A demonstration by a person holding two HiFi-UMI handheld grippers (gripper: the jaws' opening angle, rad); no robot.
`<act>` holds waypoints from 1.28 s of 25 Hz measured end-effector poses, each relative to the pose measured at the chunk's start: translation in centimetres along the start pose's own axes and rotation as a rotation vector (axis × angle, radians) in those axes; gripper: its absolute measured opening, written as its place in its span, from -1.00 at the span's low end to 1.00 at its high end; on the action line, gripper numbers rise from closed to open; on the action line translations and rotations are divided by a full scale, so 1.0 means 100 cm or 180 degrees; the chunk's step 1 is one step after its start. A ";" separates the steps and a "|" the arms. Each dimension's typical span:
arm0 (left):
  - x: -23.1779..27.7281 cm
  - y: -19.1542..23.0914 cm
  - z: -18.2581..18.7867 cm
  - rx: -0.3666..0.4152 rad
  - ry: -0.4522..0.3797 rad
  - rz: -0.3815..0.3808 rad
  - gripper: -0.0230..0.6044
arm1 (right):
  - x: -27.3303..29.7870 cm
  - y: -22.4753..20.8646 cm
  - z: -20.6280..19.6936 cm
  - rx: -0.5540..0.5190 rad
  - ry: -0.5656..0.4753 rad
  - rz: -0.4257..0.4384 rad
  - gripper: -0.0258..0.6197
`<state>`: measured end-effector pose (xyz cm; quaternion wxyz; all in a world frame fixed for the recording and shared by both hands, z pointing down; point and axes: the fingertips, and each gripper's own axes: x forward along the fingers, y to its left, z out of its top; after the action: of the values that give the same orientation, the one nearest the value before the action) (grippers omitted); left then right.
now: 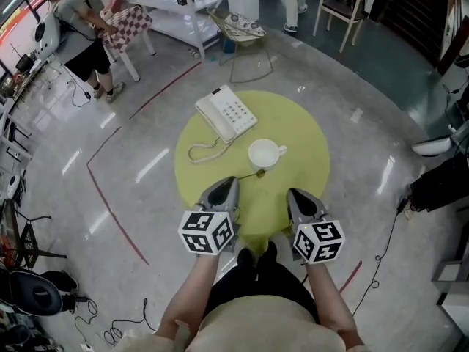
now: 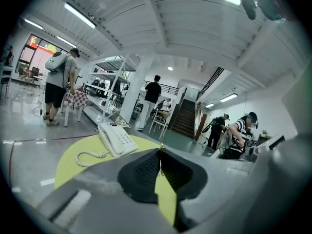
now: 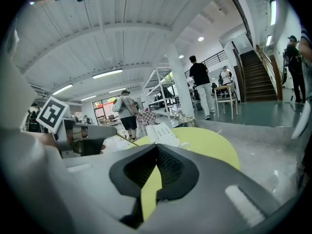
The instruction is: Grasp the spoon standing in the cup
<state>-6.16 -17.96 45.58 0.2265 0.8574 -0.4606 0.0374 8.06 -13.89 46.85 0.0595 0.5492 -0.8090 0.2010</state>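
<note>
L gripper [image 1: 236,182] jaws pinch the spoon [image 1: 251,174] at handle tip. It looks thin, light, stiff, prob slick, so I'd grip mid-handle. R gripper [image 1: 292,193] jaws pressed together, empty. Cup [image 1: 264,154] looks tippy.

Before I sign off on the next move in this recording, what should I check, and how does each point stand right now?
1. Left gripper shut on the spoon: ok, a thin gold handle is pinched at its closed tips.
2. Spoon clear of the cup: cannot tell, its far end reaches the cup's near edge.
3. Cup upright on the yellow table: ok.
4. Right gripper out of the way: ok, jaws together on nothing, on the near side of the cup.
5. Telephone apart from the cup and spoon: ok, it lies beyond them to the left.
</note>
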 end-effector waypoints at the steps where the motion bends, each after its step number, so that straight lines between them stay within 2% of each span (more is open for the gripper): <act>1: 0.000 0.000 -0.001 0.0000 0.0006 -0.0004 -0.90 | -0.001 0.000 0.000 0.0000 -0.0001 -0.0005 -0.92; 21: -0.017 -0.004 -0.018 0.0044 0.0096 -0.0021 -0.90 | -0.011 0.015 -0.009 0.0010 0.0021 0.0066 -0.92; 32: -0.026 -0.004 -0.023 0.0042 0.0111 -0.0036 -0.90 | -0.013 0.027 -0.015 -0.0105 0.0078 0.0098 -0.92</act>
<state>-6.98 -14.76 46.77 0.2291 0.8607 -0.4515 0.0540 5.97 -11.31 47.07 0.0753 0.5330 -0.8198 0.1952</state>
